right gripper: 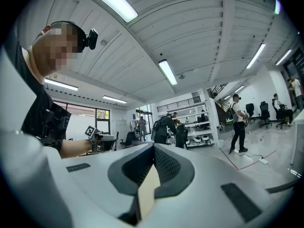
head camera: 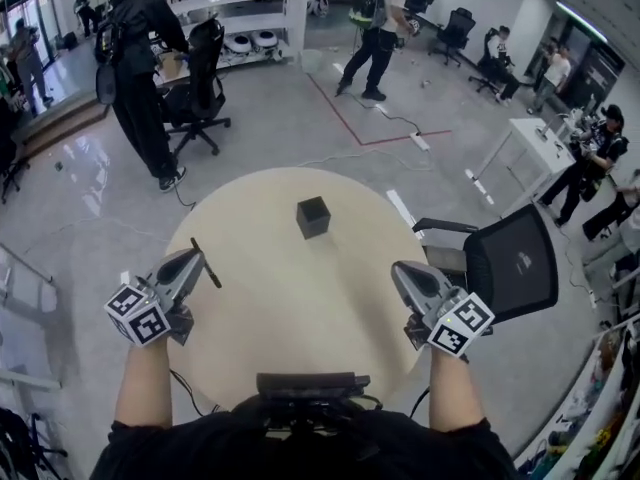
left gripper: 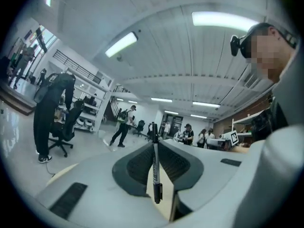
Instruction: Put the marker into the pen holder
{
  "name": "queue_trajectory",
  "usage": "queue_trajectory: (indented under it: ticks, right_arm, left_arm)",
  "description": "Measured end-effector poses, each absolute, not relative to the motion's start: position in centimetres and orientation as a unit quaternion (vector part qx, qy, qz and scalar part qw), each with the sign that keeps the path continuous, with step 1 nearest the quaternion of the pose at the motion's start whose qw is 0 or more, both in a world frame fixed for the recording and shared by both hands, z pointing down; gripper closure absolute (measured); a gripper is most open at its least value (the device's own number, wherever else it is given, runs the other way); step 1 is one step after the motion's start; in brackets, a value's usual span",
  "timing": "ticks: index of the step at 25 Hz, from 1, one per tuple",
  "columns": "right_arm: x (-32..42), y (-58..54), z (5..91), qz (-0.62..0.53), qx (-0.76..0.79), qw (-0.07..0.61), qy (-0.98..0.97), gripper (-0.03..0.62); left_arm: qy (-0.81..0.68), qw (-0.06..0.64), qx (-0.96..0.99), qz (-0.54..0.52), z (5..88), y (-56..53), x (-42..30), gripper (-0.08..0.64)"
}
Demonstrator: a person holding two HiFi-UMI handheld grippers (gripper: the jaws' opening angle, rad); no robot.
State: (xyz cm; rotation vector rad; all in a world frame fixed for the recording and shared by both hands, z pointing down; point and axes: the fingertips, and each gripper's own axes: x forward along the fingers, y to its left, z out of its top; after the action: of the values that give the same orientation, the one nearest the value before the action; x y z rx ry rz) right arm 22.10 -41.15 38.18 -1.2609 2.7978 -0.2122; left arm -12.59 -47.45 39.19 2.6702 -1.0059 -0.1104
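Note:
A black marker (head camera: 206, 263) is pinched between the jaws of my left gripper (head camera: 196, 259), over the left part of the round beige table (head camera: 270, 298). In the left gripper view the marker (left gripper: 155, 170) stands upright across the closed jaws of the left gripper (left gripper: 154, 144). The pen holder (head camera: 313, 216), a small black open cube, stands on the far middle of the table, well ahead and right of that gripper. My right gripper (head camera: 398, 269) hovers over the table's right side, shut with nothing in it; in its own view the right gripper (right gripper: 153, 147) has its tips touching.
A black office chair (head camera: 515, 260) stands close to the table's right edge. Several people stand and walk on the grey floor beyond, one beside another black chair (head camera: 200, 78) at the back left. A white desk (head camera: 530, 143) is at the far right.

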Motion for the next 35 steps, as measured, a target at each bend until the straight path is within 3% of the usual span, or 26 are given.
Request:
queue_trajectory:
  ticks: [4,17,35]
  right_arm:
    - [22.3,-40.9,36.3,-0.059,-0.413,0.041,0.908,0.589]
    - [22.1,-41.5,36.5,-0.054,-0.413,0.036,0.909,0.589]
    - [27.1,-54.3,38.3,-0.041,-0.442,0.044,0.895,0.589]
  left_arm:
    - [-0.335,0.130,0.929,-0.094,34.9,-46.3,-12.9,0.518]
    - [-0.338,0.117,0.928,-0.104,34.5,-46.4,-13.5,0.518]
    - [-0.310,0.081,0.945,-0.070,36.5,-62.0,-4.9,0.518]
